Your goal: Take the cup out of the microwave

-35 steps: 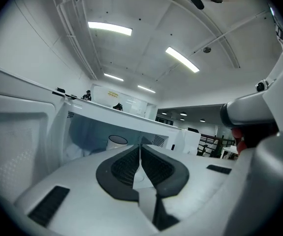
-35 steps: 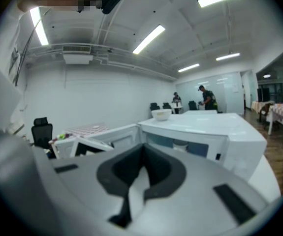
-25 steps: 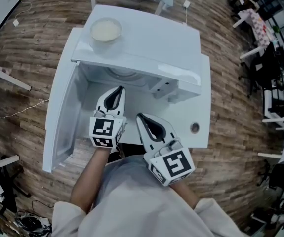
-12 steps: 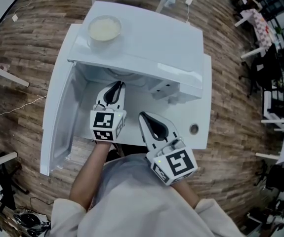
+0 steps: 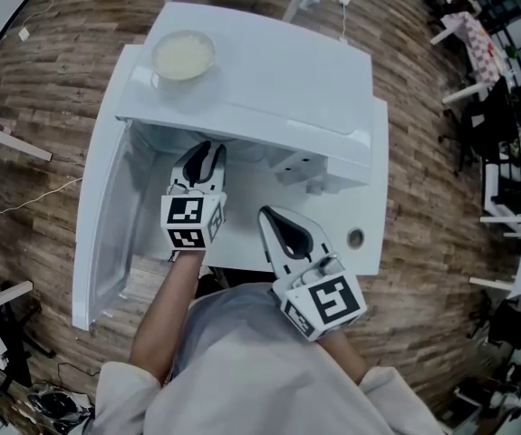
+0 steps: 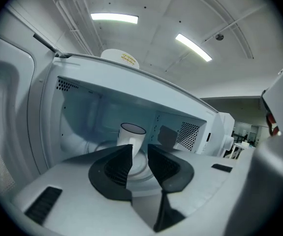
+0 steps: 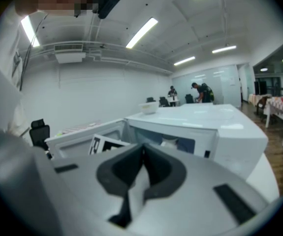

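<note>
Left gripper (image 5: pixel 207 148), deeper in microwave (image 5: pixel 269 71), has just spread ribbed fingers (image 6: pixel 115 167) before cylindrical cup (image 6: pixel 131 135); right gripper (image 7: pixel 142 149) closed.

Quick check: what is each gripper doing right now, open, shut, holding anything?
Left gripper: open, jaws have just been opening; nothing gripped, the cup stands just ahead inside the microwave.
Right gripper: shut, empty.

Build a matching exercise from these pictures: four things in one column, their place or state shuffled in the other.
1 cup
2 bowl
3 left gripper
4 right gripper

A fingers together
B on top of the microwave
C inside the microwave
D fingers apart

Pairs: 1-C, 2-B, 3-D, 4-A.
The left gripper's fingers have just been opening, with nothing between them.
</note>
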`<state>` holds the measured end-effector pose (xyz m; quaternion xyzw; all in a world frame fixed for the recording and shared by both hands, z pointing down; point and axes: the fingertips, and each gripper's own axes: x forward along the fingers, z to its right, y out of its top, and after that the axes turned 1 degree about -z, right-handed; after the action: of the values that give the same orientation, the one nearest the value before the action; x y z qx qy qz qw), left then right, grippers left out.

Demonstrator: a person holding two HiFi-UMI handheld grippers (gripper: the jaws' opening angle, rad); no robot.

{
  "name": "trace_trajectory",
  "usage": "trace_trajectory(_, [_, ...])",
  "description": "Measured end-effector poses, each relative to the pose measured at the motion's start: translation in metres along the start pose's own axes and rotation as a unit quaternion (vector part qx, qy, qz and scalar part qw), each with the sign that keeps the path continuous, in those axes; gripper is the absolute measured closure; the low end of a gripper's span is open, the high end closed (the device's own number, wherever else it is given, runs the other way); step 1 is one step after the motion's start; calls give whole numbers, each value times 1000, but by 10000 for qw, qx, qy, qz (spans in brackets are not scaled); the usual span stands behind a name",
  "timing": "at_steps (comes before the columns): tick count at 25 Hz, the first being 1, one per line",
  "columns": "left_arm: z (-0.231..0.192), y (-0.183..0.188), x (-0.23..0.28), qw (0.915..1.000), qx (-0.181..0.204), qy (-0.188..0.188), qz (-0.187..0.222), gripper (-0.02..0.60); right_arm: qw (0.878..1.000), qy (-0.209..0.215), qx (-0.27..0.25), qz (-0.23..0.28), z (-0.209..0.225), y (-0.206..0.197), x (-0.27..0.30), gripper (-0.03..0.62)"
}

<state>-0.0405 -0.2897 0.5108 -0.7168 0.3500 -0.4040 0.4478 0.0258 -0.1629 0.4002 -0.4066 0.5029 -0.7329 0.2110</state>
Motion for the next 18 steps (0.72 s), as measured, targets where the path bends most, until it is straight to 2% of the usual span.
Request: trace_trajectory(18, [-18, -15, 46, 9993, 283, 70, -254, 419, 9999, 7, 60, -102, 15, -4, 8, 571])
